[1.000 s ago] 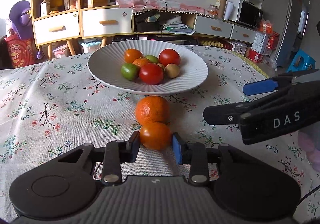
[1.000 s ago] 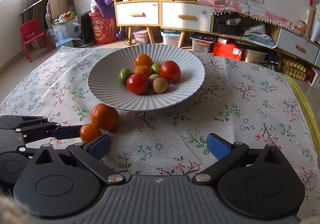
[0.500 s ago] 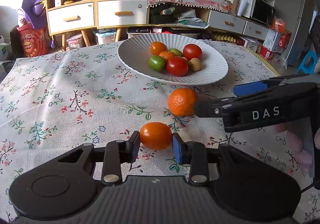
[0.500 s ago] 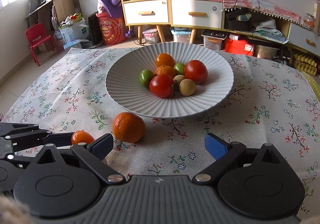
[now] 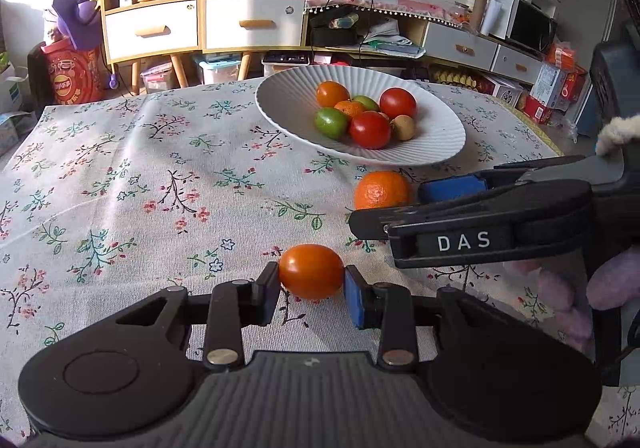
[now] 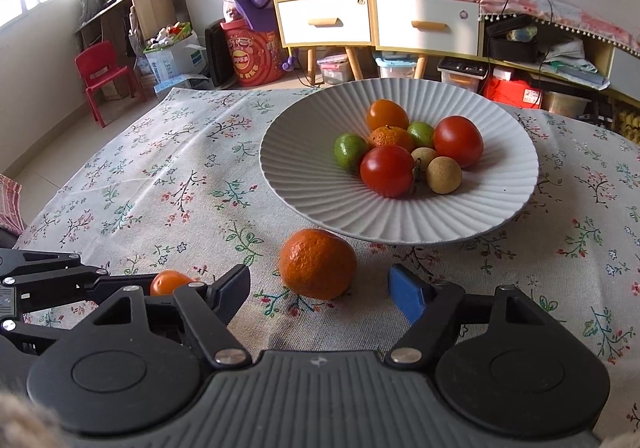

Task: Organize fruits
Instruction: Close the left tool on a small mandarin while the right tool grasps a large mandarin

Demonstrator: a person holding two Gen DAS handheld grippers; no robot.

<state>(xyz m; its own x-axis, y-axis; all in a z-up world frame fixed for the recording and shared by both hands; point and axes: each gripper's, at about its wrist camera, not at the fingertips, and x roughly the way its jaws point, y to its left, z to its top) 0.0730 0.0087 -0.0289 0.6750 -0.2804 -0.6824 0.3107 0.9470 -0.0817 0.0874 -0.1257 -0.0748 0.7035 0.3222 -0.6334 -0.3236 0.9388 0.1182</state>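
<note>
A small tomato [image 5: 311,271] was clenched between the jaws of the left gripper [image 5: 311,288], low in the frame's centre. The right gripper [image 6: 319,286] was spread wide, a mandarin [image 6: 317,269] just ahead between its jaws on the surface. For a clean grasp, the jaws would best be centred on the mandarin and closed gently, clear of the plate [image 6: 500,216] rim at upper right.

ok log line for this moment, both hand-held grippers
left hand-held gripper: shut on small orange tomato | right hand-held gripper: open, mandarin between fingers | plate: seven fruits
</note>
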